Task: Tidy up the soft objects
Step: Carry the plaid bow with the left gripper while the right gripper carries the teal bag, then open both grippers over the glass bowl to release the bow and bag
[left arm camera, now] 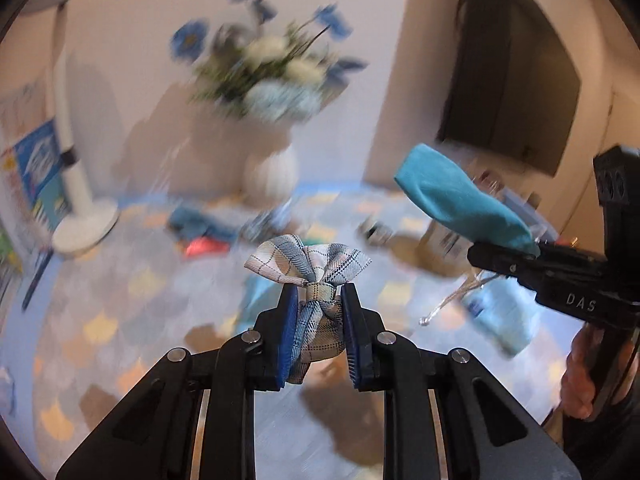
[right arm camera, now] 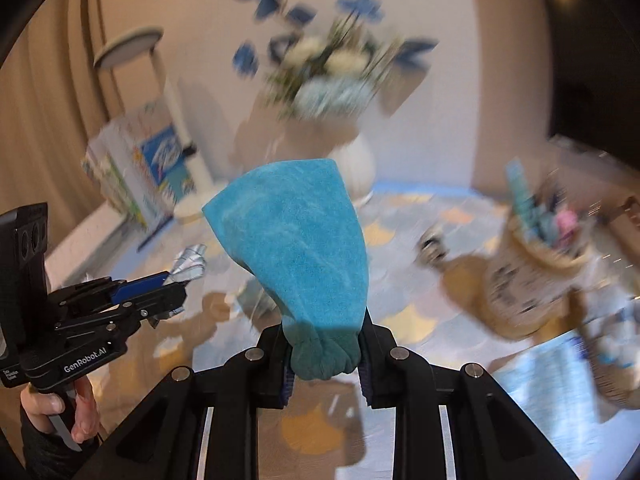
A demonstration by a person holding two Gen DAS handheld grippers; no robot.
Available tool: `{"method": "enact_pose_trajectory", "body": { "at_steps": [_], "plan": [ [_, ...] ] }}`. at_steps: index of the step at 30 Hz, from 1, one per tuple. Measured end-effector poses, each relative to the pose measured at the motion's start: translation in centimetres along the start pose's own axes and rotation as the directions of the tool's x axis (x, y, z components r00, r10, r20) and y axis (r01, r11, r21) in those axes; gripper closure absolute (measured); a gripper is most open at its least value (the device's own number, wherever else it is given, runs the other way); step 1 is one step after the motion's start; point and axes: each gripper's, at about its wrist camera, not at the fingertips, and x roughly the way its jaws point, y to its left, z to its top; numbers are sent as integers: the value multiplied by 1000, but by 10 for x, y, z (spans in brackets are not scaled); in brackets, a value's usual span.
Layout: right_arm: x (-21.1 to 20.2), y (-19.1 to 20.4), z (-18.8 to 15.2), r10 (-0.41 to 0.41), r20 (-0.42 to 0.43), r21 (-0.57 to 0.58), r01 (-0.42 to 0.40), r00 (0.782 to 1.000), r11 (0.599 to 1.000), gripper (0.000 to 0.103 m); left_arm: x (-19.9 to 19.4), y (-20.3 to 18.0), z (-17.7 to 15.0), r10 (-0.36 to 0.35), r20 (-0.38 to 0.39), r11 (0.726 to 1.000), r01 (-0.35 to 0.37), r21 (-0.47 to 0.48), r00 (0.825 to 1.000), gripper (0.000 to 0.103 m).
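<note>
Left gripper (left arm camera: 319, 292): blue pads pinch a bunched plaid cloth (left arm camera: 310, 268), which fans out past the fingertips and hangs clear of the table (left arm camera: 120, 320).

Right gripper (right arm camera: 326, 344): jaws clamp the gathered end of a teal cloth (right arm camera: 296, 240); the free end flares upward and away, also clear of the table. In the left wrist view the right gripper sits to the right, apart from the left one, with open space between them.

Below both grippers the patterned tabletop shows bare patches. Far centre: a white vase (left arm camera: 272, 176) of flowers near the table's far edge. Far left: a white lamp base (left arm camera: 86, 228). Right: a woven basket (right arm camera: 532, 280) holding items. Background is motion-blurred.
</note>
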Motion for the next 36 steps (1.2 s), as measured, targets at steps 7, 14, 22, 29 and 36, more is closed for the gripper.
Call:
{"method": "enact_pose_trajectory", "body": {
  "at_steps": [7, 14, 22, 29, 36],
  "plan": [
    [-67, -89, 26, -157, 114, 201, 132, 981, 971, 79, 30, -97, 71, -176, 63, 980, 169, 103, 982, 84],
    [-105, -206, 28, -428, 72, 402, 366, 901, 839, 78, 82, -210, 112, -339, 11, 925, 331, 187, 941, 84],
    [-88, -305, 3, -470, -92, 537, 441, 878, 719, 77, 170, -295, 114, -394, -150, 877, 420, 232, 907, 75],
    [-66, -341, -32, -306, -177, 614, 348, 935, 708, 46, 207, -291, 93, -409, -268, 884, 452, 121, 872, 64],
    [-102, -319, -30, -309, -107, 618, 307, 945, 724, 45, 164, -264, 88, -390, -187, 903, 414, 113, 901, 16]
  ]
}}
